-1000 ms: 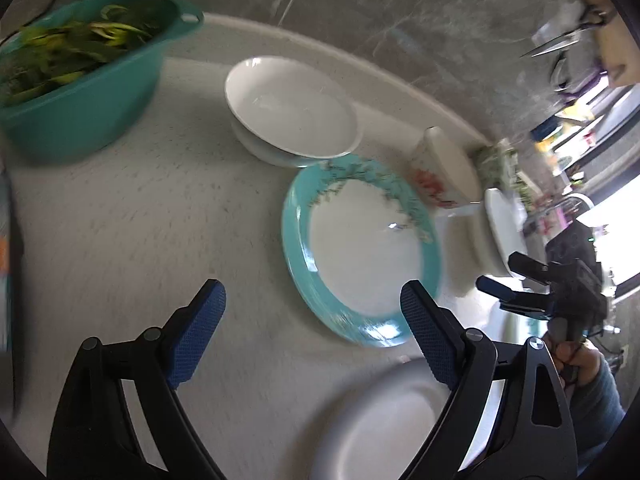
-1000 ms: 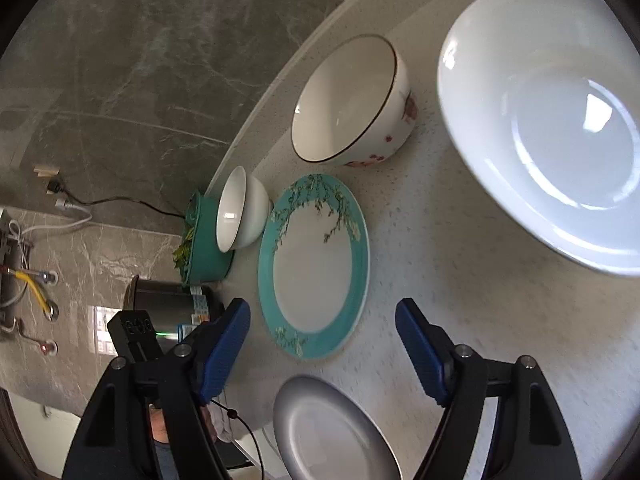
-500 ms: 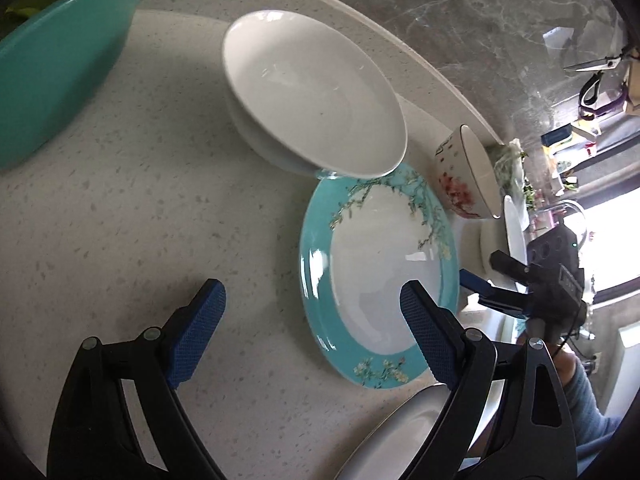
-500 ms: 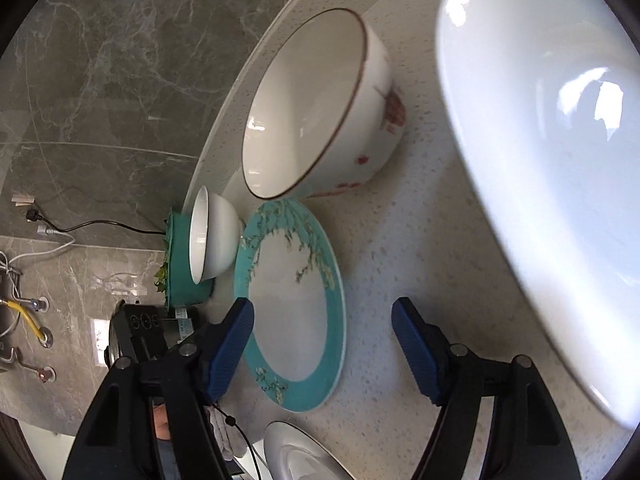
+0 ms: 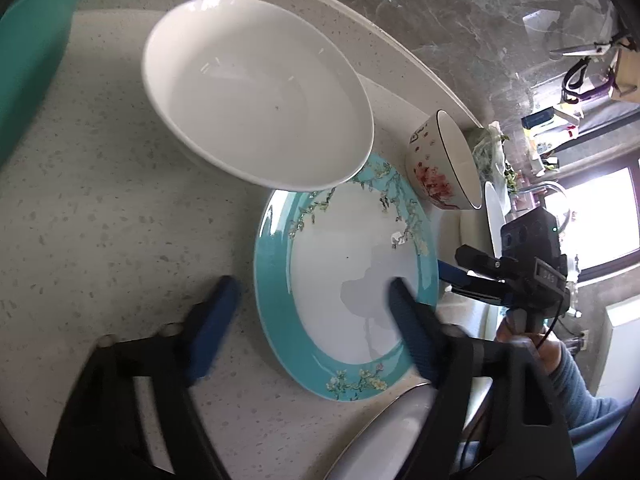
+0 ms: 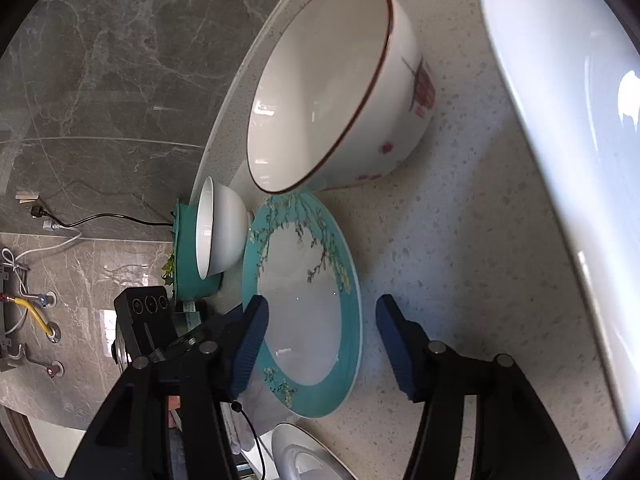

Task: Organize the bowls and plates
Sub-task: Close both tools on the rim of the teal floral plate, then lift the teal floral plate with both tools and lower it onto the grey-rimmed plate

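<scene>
Left gripper (image 5: 310,320) and right gripper (image 6: 320,334): fingers closing astride opposite rims of the teal-rimmed floral ceramic plate (image 5: 344,276), not yet clamped. Plate flat on speckled worktop (image 5: 100,208). Nearby, unstacked: wide white bowl (image 5: 256,88), red-flowered bowl (image 6: 332,88). Sorting barely begun. No legible writing.

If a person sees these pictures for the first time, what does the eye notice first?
First, the teal-rimmed plate in the middle of the speckled counter, with the left gripper and right gripper closing over opposite edges. Behind it sit a wide white bowl and a flowered bowl.
</scene>
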A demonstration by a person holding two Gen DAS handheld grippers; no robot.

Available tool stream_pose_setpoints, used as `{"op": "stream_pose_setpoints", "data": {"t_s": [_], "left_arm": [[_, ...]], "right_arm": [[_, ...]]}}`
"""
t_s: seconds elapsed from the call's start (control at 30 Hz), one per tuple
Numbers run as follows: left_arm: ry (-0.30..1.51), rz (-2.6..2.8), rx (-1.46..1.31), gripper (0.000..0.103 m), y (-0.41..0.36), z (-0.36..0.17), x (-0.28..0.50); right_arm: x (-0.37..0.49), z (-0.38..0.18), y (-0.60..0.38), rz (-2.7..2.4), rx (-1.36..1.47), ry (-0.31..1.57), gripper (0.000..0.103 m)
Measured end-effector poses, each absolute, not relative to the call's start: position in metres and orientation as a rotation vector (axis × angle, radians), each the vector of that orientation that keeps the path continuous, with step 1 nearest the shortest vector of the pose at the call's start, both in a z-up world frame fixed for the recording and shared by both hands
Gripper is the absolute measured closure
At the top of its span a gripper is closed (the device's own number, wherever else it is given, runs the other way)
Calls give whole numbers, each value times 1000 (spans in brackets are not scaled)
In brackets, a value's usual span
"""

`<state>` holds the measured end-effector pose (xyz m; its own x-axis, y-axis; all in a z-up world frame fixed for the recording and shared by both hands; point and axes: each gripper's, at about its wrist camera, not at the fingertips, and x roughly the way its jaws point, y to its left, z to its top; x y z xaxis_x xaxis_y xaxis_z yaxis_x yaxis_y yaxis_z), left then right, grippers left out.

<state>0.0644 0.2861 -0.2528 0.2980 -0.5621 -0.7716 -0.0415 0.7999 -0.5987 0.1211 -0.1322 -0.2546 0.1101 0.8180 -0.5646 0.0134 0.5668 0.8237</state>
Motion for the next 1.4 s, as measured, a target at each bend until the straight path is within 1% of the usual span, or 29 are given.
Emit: {"op": "stream_pose_setpoints", "data": {"t_s": [0.07, 0.27, 0.3, 0.33, 0.4, 0.43, 0.47, 0.5, 0.67, 0.8, 1.13, 1.4], "left_arm": [[1241, -368, -575, 57, 286, -254, 64], [1245, -364, -562, 62, 285, -255, 61], [1249, -352, -555, 69, 286, -256, 60], [1253, -333, -545, 74, 286, -256, 60], [1254, -316, -541, 80, 287, -258, 58], [1254, -308, -534, 81, 287, -258, 57], [1256, -301, -526, 83, 287, -258, 56], [1258, -293, -513, 84, 286, -258, 56], [1261, -265, -476, 83, 281, -255, 56], [1259, -231, -423, 90, 277, -253, 55], [1253, -247, -429, 91, 275, -251, 51], [1228, -256, -427, 91, 276, -239, 42]], "right_arm": [[121, -255, -131, 697, 786, 1354, 49], [121, -253, -124, 699, 757, 1365, 52], [121, -253, -124, 695, 752, 1369, 55], [122, -253, -124, 685, 741, 1373, 58], [122, -251, -122, 656, 688, 1387, 76], [122, -251, -121, 638, 658, 1395, 80], [122, -251, -122, 627, 648, 1399, 86], [122, -252, -123, 612, 647, 1404, 90], [121, -252, -122, 589, 645, 1401, 91], [122, -253, -123, 581, 647, 1403, 91], [122, -246, -123, 579, 657, 1392, 91], [117, -236, -122, 581, 638, 1377, 91]]}}
